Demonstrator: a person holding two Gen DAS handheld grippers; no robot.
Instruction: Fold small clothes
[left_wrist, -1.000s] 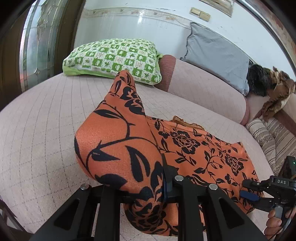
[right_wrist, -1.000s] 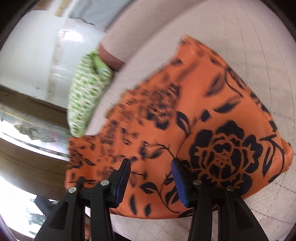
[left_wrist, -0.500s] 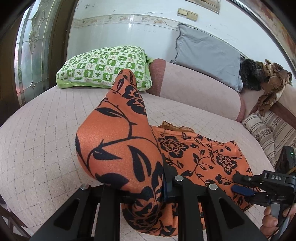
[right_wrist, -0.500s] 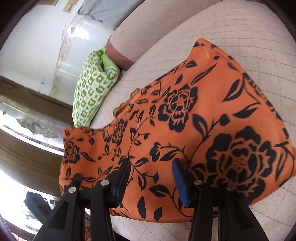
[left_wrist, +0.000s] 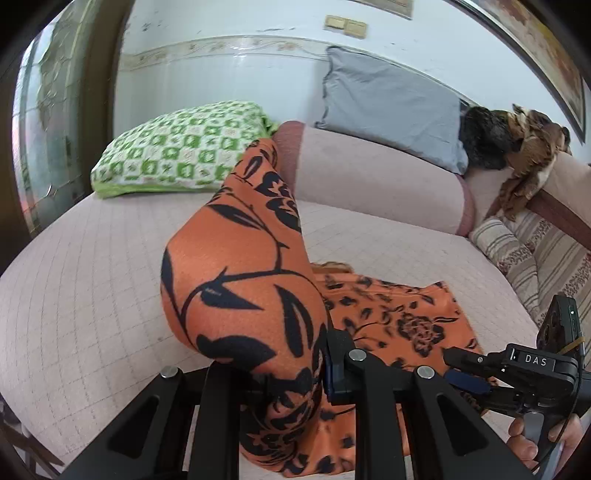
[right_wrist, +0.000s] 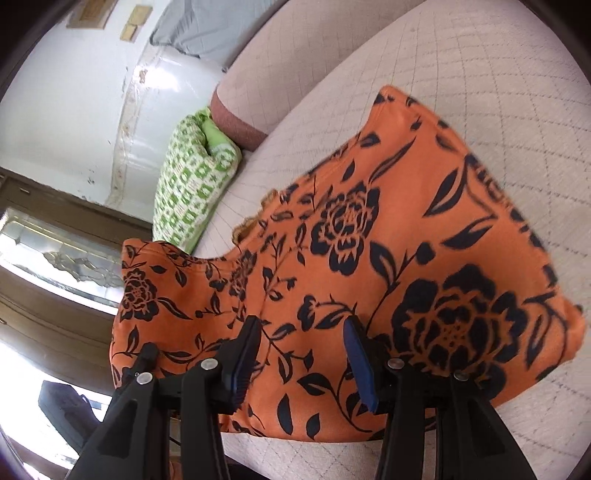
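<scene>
Left tongs (left_wrist: 295, 373) clamped on raised fold of orange floral garment (left_wrist: 240, 280); rest lies flat on quilted sofa seat (left_wrist: 85, 280). Right tongs (right_wrist: 301, 354) parted (nothing pinched), over garment's near edge. Green pillow (left_wrist: 177, 147) behind.

White letters "DAS" stand on the right hand-held gripper (left_wrist: 466, 369); nothing else readable.

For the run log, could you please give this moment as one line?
left gripper: shut on cloth, lifted | right gripper: open over cloth | cloth on sofa
</scene>
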